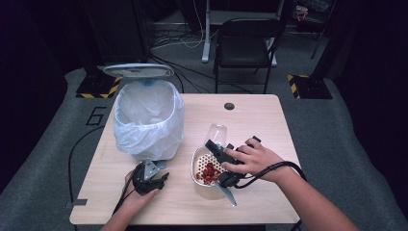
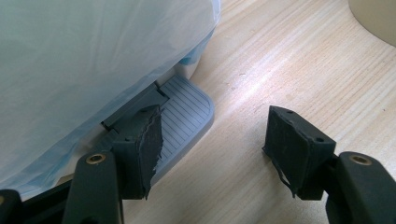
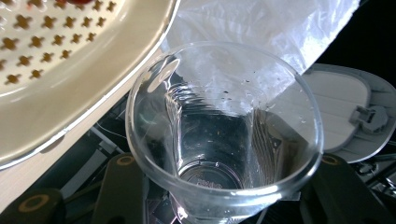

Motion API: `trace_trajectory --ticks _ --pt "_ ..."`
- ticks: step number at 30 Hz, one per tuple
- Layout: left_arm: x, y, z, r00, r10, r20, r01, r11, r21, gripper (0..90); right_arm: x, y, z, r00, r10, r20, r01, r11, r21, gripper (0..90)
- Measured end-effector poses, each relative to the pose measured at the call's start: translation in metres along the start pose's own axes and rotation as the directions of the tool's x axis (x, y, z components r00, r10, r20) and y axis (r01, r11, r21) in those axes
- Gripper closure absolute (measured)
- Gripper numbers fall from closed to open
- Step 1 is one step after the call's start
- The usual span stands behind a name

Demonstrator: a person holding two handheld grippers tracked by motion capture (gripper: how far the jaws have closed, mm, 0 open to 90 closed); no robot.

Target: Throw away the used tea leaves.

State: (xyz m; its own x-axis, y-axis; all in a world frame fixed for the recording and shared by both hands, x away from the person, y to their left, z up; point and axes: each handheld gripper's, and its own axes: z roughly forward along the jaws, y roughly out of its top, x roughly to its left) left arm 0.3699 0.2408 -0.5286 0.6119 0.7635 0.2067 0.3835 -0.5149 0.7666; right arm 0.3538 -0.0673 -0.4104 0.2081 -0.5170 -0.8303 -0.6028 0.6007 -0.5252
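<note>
My right gripper (image 1: 216, 147) is shut on a clear plastic cup (image 1: 217, 133), held on its side at the far rim of a cream colander (image 1: 197, 166) with red pieces (image 1: 209, 172) in it. In the right gripper view the cup (image 3: 224, 140) has its mouth toward the camera and looks empty apart from droplets, with the black jaws of my right gripper (image 3: 229, 186) on either side of it. My left gripper (image 1: 153, 175) sits at the foot of the bin. Its jaws stand apart with nothing between them, and the left one of my left gripper (image 2: 215, 140) rests on the grey pedal (image 2: 187, 112).
A bin (image 1: 149, 120) lined with a white bag stands at the table's left, its grey lid (image 1: 138, 70) raised. A grey pointed piece (image 1: 230, 194) juts from under the colander toward the front edge. A black chair (image 1: 245, 43) stands beyond the table.
</note>
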Motion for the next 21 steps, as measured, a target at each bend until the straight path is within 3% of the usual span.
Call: trace_trajectory --ticks 10,11,12,14,20,21 --pt "0.0 0.0 0.0 1.0 0.0 0.0 0.0 1.0 0.0 36.6 -0.0004 0.0011 0.0009 0.9998 -0.018 0.006 0.018 1.0 0.013 50.5" --pt "0.0 0.0 0.0 1.0 0.0 0.0 0.0 1.0 0.0 36.6 -0.0037 0.0007 0.0007 0.9974 -0.071 -0.017 0.071 0.997 0.007 50.5" --pt "0.0 0.0 0.0 1.0 0.0 0.0 0.0 1.0 0.0 36.6 -0.0042 0.0008 0.0006 0.9961 -0.085 -0.022 0.085 0.996 0.009 50.5" --pt "0.0 0.0 0.0 1.0 0.0 0.0 0.0 1.0 0.0 36.6 -0.0003 0.0018 0.0014 0.9996 -0.03 0.002 0.03 0.999 0.019 50.5" --pt "0.0 0.0 0.0 1.0 0.0 0.0 0.0 1.0 0.0 36.6 -0.0013 0.0015 0.0015 0.9994 -0.034 0.001 0.034 0.999 0.021 50.5" --pt "0.0 0.0 0.0 1.0 0.0 0.0 0.0 1.0 0.0 36.6 -0.0056 0.0005 0.0011 0.9962 -0.083 -0.027 0.083 0.996 0.013 50.5"
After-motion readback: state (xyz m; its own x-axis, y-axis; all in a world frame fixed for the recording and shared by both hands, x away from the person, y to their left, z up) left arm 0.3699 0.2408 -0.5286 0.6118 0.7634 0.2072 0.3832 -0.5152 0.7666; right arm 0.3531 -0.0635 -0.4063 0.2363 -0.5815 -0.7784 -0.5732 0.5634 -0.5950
